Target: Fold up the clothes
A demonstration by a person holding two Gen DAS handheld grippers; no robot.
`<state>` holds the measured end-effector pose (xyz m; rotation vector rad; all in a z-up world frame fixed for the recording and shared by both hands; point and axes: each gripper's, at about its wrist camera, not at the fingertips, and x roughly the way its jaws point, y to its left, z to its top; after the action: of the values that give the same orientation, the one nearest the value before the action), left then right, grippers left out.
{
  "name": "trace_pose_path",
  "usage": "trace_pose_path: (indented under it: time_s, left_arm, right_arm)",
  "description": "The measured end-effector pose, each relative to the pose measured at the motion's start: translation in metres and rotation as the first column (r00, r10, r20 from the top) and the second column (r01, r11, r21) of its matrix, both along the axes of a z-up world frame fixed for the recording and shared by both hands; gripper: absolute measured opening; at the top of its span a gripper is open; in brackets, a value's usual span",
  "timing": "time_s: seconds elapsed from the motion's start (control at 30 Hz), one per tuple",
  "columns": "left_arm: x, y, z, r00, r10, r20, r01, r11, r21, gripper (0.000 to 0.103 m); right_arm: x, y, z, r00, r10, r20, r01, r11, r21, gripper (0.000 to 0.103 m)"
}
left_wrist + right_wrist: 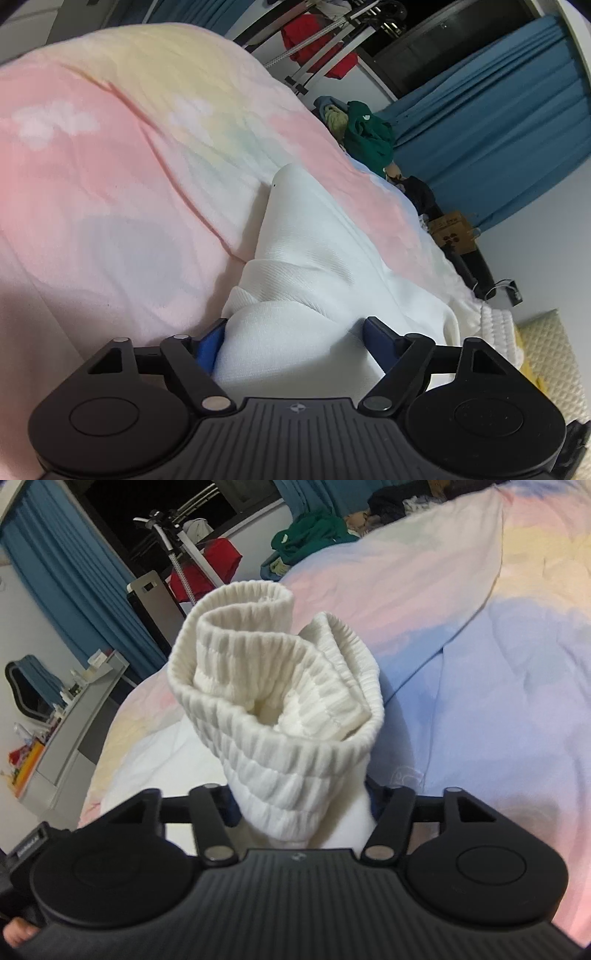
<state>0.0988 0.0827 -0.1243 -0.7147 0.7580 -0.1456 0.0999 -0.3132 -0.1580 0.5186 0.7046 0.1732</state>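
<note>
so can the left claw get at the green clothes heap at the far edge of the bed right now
Probably not: the left claw is full of white knit garment, and the green clothes heap lies far across the pastel blanket.

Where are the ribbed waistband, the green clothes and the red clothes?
ribbed waistband (273, 686): right wrist view, bunched ribbed folds.
green clothes (369, 138): left wrist view, middle of pile.
red clothes (218, 563): right wrist view, upper part.

Even, soft indoor lighting in both wrist views; shadows are faint. The white garment (325, 258) is nearly overexposed and loses texture near the lens. Strong fisheye curvature bends the blue curtains (498, 122) and darkens the corners. The bedspread (110, 147) blurs at the left edge.
</note>
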Motion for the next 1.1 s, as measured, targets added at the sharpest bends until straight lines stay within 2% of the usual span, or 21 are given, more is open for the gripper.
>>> trace_pose_path:
  time_s: [0.23, 0.37, 0.5, 0.7, 0.8, 0.9, 1.1]
  left_arm:
    - [-0.006, -0.019, 0.015, 0.999, -0.026, 0.045, 0.019, 0.991, 0.132, 0.061]
    - [-0.011, -0.024, 0.028, 0.997, -0.044, 0.062, 0.033, 0.986, 0.166, 0.054]
    - [-0.014, -0.034, 0.048, 0.994, -0.062, 0.095, 0.045, 0.984, 0.172, 0.048]
    - [-0.007, -0.056, 0.077, 0.988, -0.109, 0.113, 0.09, 0.983, 0.159, 0.042]
    - [0.005, -0.077, 0.096, 0.984, -0.126, 0.125, 0.106, 0.982, 0.156, 0.04]
    - [0.026, -0.11, 0.12, 0.974, -0.163, 0.158, 0.132, 0.973, 0.191, 0.039]
    - [0.092, -0.198, 0.158, 0.936, -0.255, 0.244, 0.208, 0.957, 0.205, 0.039]
  right_arm:
    - [-0.003, 0.001, 0.01, 0.999, -0.009, 0.036, 0.009, 1.0, -0.016, 0.049]
    - [-0.006, -0.004, 0.017, 0.998, -0.018, 0.066, 0.017, 1.0, 0.014, 0.042]
    - [-0.012, -0.008, 0.032, 0.992, -0.025, 0.12, 0.022, 0.999, 0.025, 0.035]
    - [-0.016, -0.028, 0.063, 0.982, -0.049, 0.18, 0.045, 0.999, 0.023, 0.032]
    - [-0.012, -0.048, 0.077, 0.977, -0.072, 0.2, 0.066, 0.997, 0.036, 0.031]
    - [-0.003, -0.072, 0.091, 0.971, -0.102, 0.215, 0.09, 0.994, 0.066, 0.031]
    - [0.033, -0.149, 0.126, 0.941, -0.192, 0.28, 0.163, 0.979, 0.122, 0.031]
